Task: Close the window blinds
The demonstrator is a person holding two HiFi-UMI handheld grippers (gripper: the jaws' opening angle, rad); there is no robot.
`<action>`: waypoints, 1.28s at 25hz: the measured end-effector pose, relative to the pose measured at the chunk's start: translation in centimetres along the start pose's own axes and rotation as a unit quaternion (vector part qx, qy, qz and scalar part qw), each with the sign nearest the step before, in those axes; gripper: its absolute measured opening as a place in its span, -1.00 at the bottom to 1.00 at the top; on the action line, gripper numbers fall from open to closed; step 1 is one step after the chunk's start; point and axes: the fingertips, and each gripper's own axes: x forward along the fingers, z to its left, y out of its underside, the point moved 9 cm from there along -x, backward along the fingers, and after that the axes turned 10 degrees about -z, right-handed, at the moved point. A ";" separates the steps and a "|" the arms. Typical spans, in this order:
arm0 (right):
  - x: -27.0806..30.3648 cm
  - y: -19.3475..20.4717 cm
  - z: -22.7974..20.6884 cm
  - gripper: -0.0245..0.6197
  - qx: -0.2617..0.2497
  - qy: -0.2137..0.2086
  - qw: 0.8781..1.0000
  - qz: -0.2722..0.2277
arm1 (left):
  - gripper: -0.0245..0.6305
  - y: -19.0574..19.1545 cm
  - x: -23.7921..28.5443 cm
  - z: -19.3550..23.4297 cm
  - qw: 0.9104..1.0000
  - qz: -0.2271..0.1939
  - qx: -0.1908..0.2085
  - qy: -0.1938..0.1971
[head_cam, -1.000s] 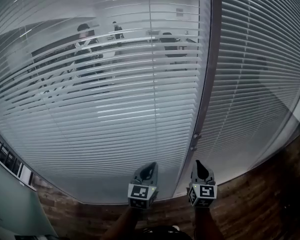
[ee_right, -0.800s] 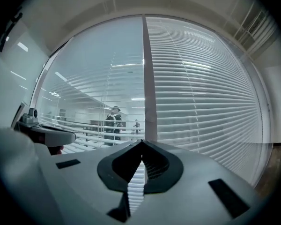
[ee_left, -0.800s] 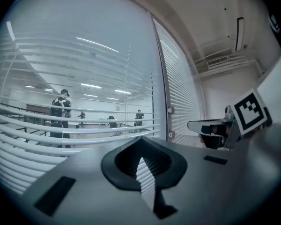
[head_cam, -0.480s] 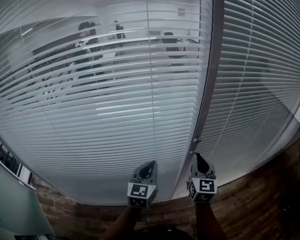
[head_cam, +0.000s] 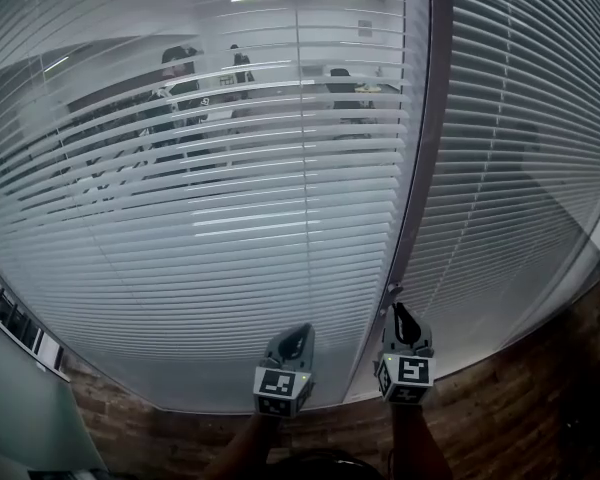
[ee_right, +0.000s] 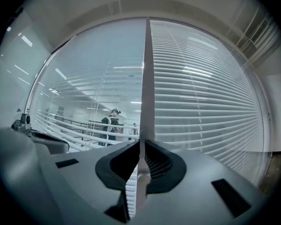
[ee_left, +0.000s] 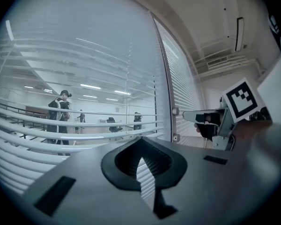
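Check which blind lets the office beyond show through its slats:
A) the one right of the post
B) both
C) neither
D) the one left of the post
D: through the left blind a person in the lit room shows between the slats, while the right blind beyond the post shows only a shut, slatted surface.
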 end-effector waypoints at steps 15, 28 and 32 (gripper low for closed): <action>2.2 -0.6 -0.7 -0.50 0.000 -0.012 1.000 0.003 | -0.92 -0.7 -0.5 -0.2 1.000 -0.003 -0.004 -0.004; 3.2 -0.3 -1.1 -0.50 0.004 -0.007 1.000 0.006 | -0.93 -0.3 -0.8 0.2 1.000 0.005 -0.003 -0.016; 3.3 -0.3 -1.1 -0.52 0.002 -0.008 1.000 0.004 | -0.93 -0.3 -0.6 0.5 1.000 0.001 -0.004 -0.020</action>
